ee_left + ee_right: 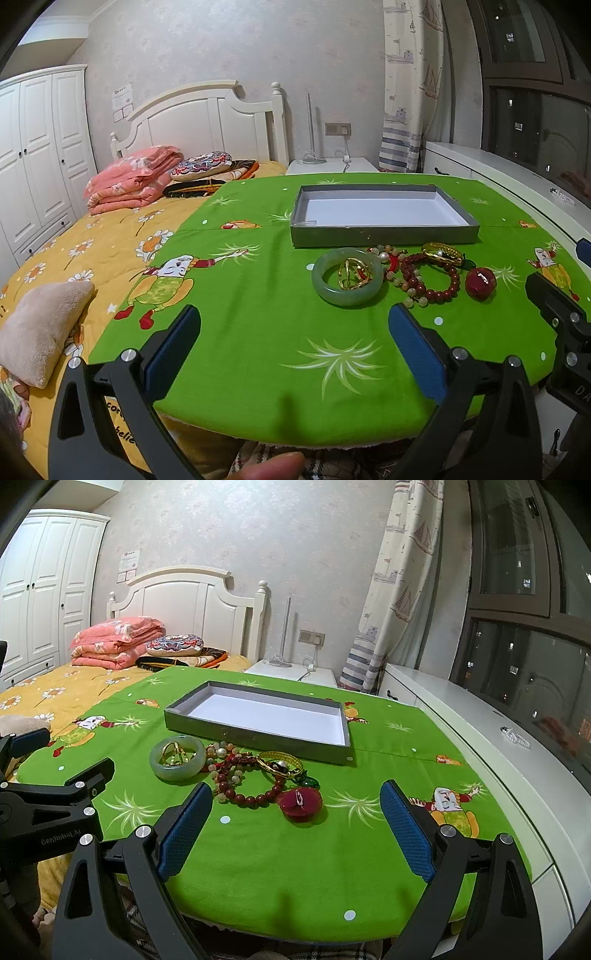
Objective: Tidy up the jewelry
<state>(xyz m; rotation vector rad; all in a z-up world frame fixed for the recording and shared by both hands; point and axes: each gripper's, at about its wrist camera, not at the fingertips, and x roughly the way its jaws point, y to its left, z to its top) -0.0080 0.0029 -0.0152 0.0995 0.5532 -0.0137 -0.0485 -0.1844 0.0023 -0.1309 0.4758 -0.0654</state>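
Green cartoon-print cloth covers the table (258, 350), jewelry piled in a loose cluster just near of the shallow grey cardboard tray with white floor (334, 751), which is empty. Pale green jade bangle (324, 288) sits leftmost, flat, with a small gold ring-like piece (352, 275) lying inside its hole. Right of it a dark red round-bead bracelet (255, 798) overlaps a strand of mixed pearl and cream beads (216, 754); a gold bangle (279, 763) lies at the far right of the pile, close to the tray wall; a glossy red round pendant or charm (300, 800) sits nearest on the right. Left gripper (293, 325) fully spread, nothing between its blue pads, hovering near of the bangle. Right gripper (295, 805) also wide apart and empty, lined up on the red charm. Handling guess: the jade bangle is rigid, smooth, likely slippery and chip-prone, so best pinched across the band wall, not over the full ring; lifting it may drag the gold piece. The bead strands are limp and tangled, so pulling one probably drags its neighbours; grab a bunched section. The red charm is small, hard and glossy, and could squirt out of the pads. Nothing is sorted yet, by the look of it.
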